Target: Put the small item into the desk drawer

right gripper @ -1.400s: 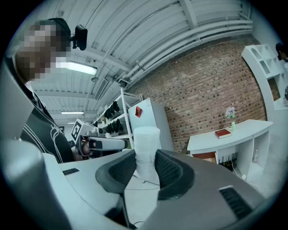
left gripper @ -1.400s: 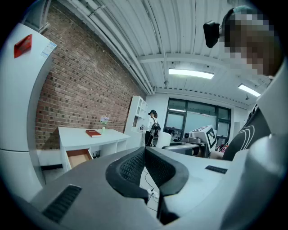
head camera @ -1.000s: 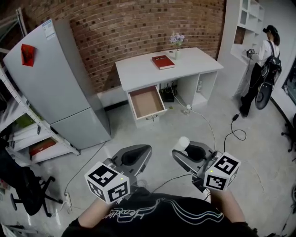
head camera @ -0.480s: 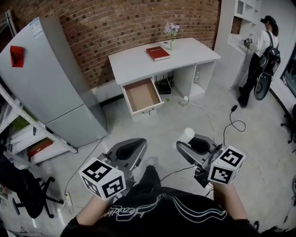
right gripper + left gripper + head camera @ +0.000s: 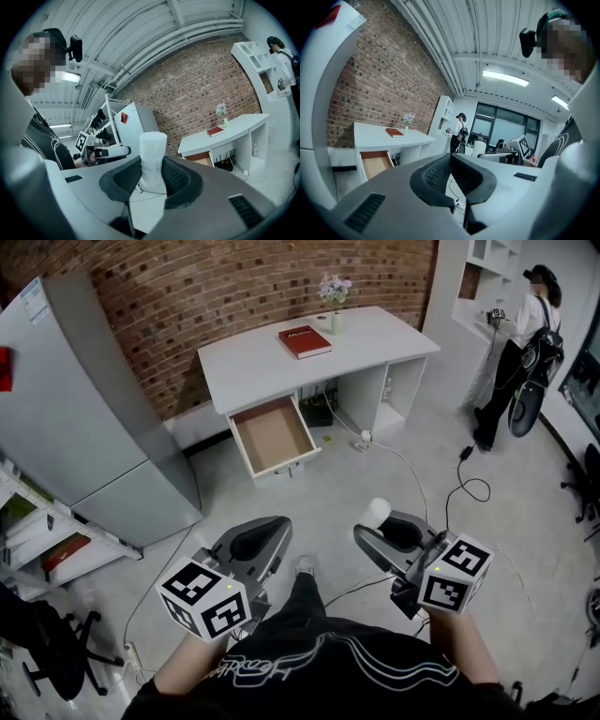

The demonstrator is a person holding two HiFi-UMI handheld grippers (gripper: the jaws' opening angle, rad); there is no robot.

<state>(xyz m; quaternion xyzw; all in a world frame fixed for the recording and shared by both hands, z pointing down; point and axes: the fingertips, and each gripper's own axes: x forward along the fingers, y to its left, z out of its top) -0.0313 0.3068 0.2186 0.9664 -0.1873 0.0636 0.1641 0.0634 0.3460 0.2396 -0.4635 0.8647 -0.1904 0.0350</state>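
My right gripper [image 5: 382,527] is shut on the small item, a white cylinder [image 5: 378,512] that stands upright between the pads [image 5: 176,180] and sticks out above them [image 5: 153,154]. My left gripper [image 5: 260,541] hangs level with it on the left, jaws shut and empty [image 5: 451,164]. Across the floor stands the white desk [image 5: 375,338], its wooden drawer [image 5: 273,435] pulled open and nothing showing inside. That drawer also shows in the left gripper view [image 5: 375,163] and the right gripper view [image 5: 199,157]. Both grippers are well short of the desk.
A red book [image 5: 303,340] and a vase of flowers [image 5: 333,296] sit on the desk. A grey fridge [image 5: 84,399] stands left, with shelving [image 5: 37,531] beside it. Cables [image 5: 441,493] trail on the floor right of the desk. A person [image 5: 525,343] stands by white shelves at far right.
The desk and drawer have slid left in the head view as the person walks; a knee and shoe now show between the grippers. The grip on the cylinder is unchanged.
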